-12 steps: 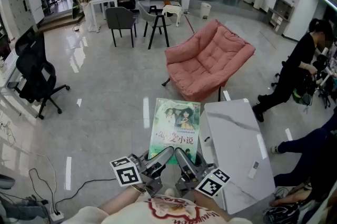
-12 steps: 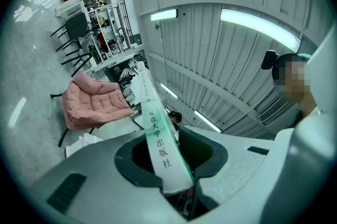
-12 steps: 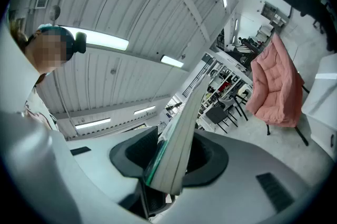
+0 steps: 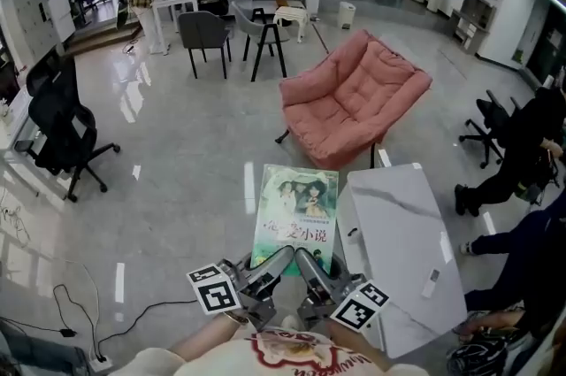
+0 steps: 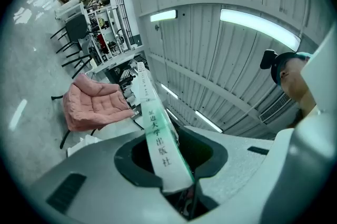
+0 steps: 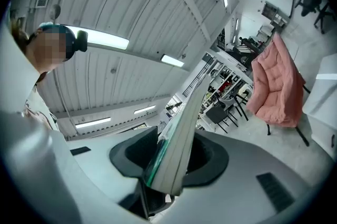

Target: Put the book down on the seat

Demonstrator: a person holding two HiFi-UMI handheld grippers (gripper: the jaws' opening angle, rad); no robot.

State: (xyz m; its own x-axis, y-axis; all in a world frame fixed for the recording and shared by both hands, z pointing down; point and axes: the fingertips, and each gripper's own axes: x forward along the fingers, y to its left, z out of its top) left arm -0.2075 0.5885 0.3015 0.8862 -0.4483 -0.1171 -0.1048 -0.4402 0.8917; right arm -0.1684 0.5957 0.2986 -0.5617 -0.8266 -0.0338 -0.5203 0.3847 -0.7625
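Floor [image 4: 177,153]: glossy, pink seat [image 4: 354,95] ahead
Book [image 4: 294,215]: held level, short of seat
Left gripper [image 4: 279,257]: pinching book's near edge
Right gripper [image 4: 306,258]: pinching same edge

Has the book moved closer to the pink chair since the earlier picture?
No. The book keeps the same gap to the pink chair and the white table as before.

I am the left gripper [image 5: 178,186], and my jaws are closed on the near end of the book [image 5: 157,136]. Its white printed spine runs up and away from between them. Far ahead and to their left sits the pink chair [image 5: 90,107].
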